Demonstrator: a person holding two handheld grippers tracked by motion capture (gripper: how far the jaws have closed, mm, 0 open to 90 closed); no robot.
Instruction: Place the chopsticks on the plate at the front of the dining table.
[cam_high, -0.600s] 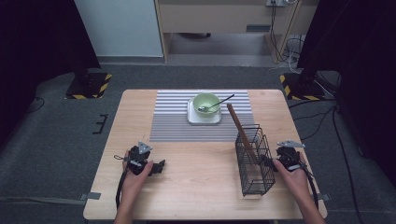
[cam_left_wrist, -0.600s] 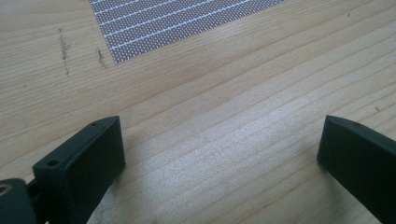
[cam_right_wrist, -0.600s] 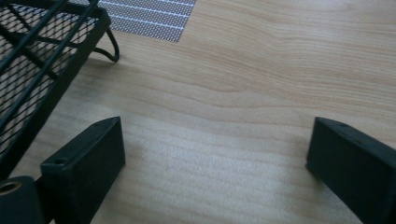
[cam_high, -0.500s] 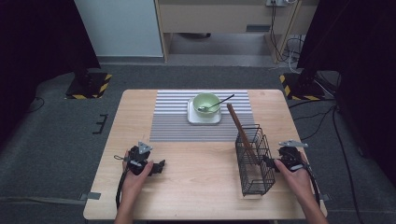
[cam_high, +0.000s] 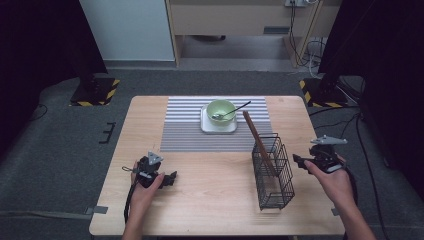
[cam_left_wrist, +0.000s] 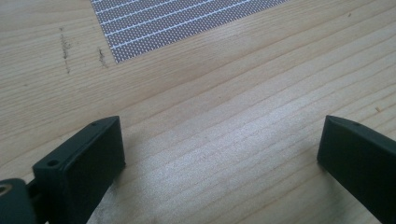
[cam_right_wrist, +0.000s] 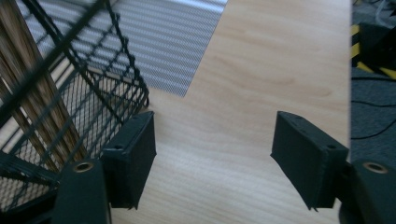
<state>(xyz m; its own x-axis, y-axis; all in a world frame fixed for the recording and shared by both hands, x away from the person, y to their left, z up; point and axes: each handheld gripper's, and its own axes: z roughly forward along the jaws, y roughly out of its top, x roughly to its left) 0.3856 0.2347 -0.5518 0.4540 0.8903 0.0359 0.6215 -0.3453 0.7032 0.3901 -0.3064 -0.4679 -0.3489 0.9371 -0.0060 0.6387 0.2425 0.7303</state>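
I am holding the right hand-held gripper (cam_high: 301, 162) with jaws apart and empty; the basket (cam_high: 272, 170), stick (cam_high: 257, 140) leaning inside, is standing just beside it. Left hand-held gripper (cam_high: 172, 177) is resting apart, empty, on the desk (cam_high: 210, 200).

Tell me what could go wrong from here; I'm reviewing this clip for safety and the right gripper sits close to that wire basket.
1. The right gripper, jaws open with nothing between them, is right beside the wire basket; a careless move could knock the tall, narrow basket over.
2. The wooden board leans tilted in the basket, sticking out above it; a bump could tip it toward the green bowl and its spoon.
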